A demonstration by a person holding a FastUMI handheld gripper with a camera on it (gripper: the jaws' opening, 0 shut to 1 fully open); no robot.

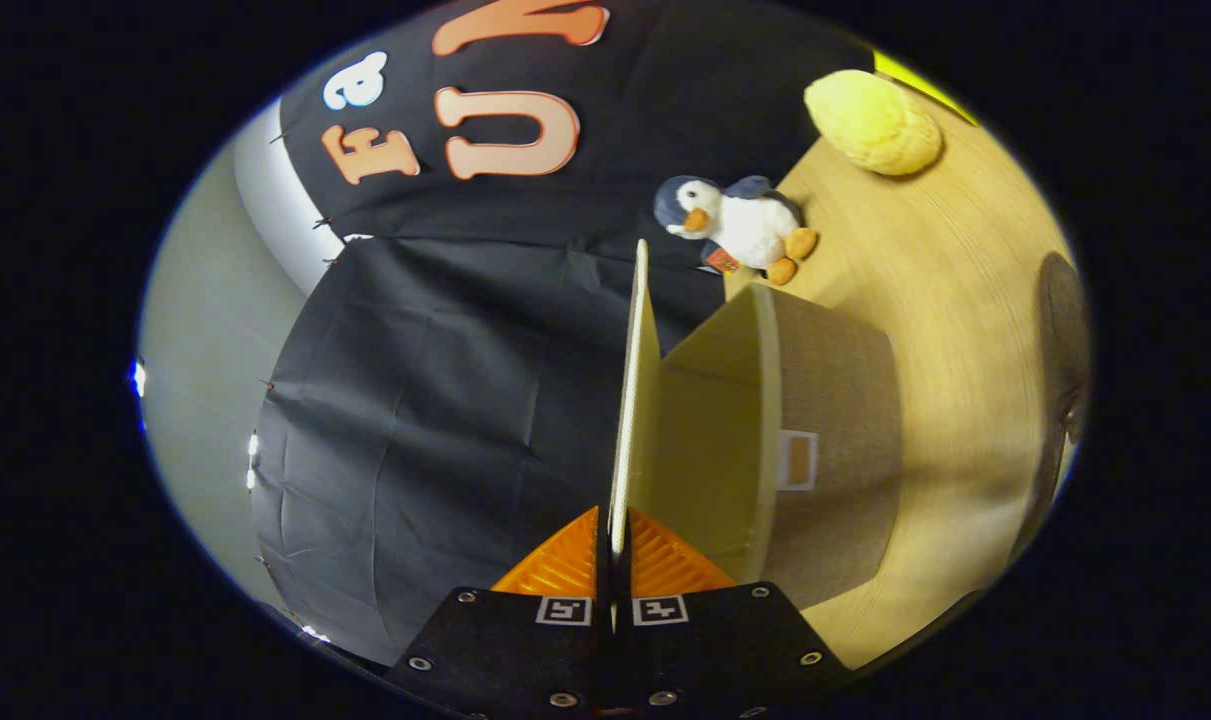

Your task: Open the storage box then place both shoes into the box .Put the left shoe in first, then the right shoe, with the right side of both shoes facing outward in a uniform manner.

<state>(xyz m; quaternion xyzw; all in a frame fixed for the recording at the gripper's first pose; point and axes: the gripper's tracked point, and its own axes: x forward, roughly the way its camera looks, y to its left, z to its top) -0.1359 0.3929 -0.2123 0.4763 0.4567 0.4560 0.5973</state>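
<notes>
The hand-held gripper is rolled sideways, so the bench appears tilted, and both fingers are clenched on the thin lid of the storage box. The lid stands swung open, edge-on ahead of the fingers, the box's pale inside just right of it. A plush penguin and a yellow cushion sit farther off on the bench.
</notes>
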